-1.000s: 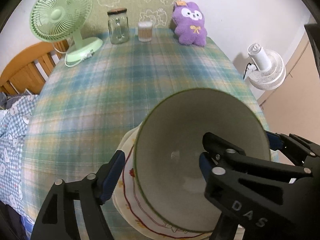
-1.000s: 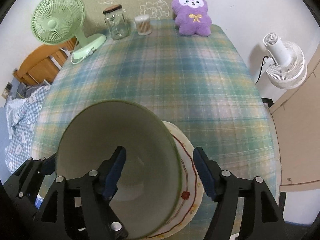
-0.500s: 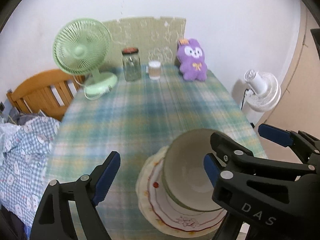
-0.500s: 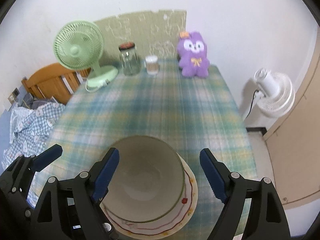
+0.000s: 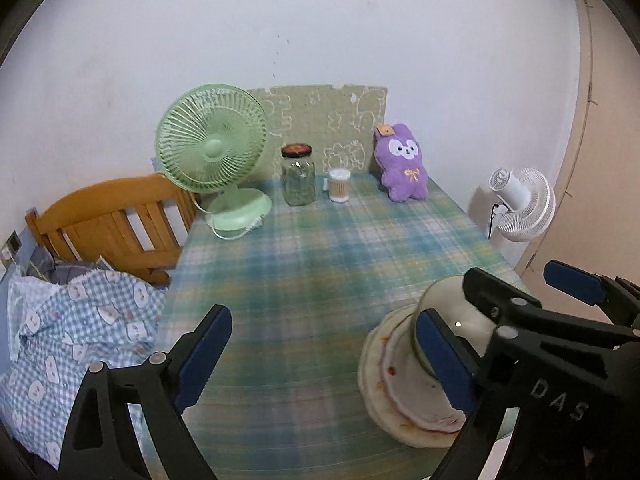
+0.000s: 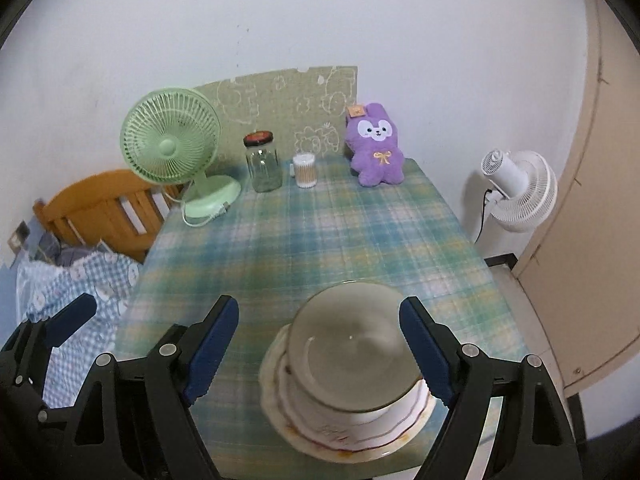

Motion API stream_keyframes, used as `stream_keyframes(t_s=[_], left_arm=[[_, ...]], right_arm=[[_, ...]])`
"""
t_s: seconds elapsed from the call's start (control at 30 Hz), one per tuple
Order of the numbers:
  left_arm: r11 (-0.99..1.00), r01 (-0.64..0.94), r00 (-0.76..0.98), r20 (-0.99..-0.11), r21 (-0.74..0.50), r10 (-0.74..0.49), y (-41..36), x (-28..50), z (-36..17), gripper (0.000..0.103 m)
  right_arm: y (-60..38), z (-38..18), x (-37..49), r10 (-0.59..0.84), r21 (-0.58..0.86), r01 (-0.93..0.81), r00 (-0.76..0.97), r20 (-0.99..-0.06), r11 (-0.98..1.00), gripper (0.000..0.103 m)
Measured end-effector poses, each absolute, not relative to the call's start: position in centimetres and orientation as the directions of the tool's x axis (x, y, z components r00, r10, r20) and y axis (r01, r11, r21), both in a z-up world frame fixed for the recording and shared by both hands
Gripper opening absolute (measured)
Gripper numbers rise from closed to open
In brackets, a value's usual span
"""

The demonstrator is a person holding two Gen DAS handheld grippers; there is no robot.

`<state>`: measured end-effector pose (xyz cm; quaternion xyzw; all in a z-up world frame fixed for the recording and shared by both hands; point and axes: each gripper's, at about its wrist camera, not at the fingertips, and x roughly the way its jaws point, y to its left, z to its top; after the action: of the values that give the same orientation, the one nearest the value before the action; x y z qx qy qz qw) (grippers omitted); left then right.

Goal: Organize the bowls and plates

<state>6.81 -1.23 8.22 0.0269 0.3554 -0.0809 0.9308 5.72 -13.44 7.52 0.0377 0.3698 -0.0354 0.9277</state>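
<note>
A cream bowl with a green rim [image 6: 352, 356] stands upright on a white scalloped plate with a red line [image 6: 320, 430], near the front right of the plaid-clothed table [image 6: 320, 236]. My right gripper [image 6: 320, 354] is open, raised above the table, and holds nothing; the bowl shows between its fingers from above. My left gripper [image 5: 320, 360] is open and empty, to the left of the stack. In the left wrist view the bowl [image 5: 444, 312] and plate [image 5: 396, 384] sit partly behind the right finger.
At the table's back stand a green desk fan [image 6: 172, 148], a glass jar [image 6: 263, 168], a cup of cotton swabs [image 6: 305, 171] and a purple plush rabbit [image 6: 376, 148]. A wooden chair [image 6: 108, 208] and checked cloth [image 6: 72, 284] are left; a white fan [image 6: 520, 188] right.
Both grippers have pulled up and back from the bowl, which now looks much smaller. The bowl stays on the plate. The left gripper has swung left.
</note>
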Motion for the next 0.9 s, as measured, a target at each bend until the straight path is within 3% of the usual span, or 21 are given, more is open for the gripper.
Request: stream_keyframes(t_s=[0.2,0.9], left_arm=[[0.989,0.15,0.76,-0.641,0.014,-0.107,1.7,5.1,8.3,0.103],[0.998,0.059,0.827,-0.562,0.025,-0.035,4.1,-2.6,3.6,0.103]], right_arm=[[-11.2,7.7,3.8,-0.071,0.022,0.113,0.752,-0.655,0.993,0.085],[-10.2,2.8,-4.6,-0.067,0.025,0.098,0.826,-0.56,0.995,0.094]])
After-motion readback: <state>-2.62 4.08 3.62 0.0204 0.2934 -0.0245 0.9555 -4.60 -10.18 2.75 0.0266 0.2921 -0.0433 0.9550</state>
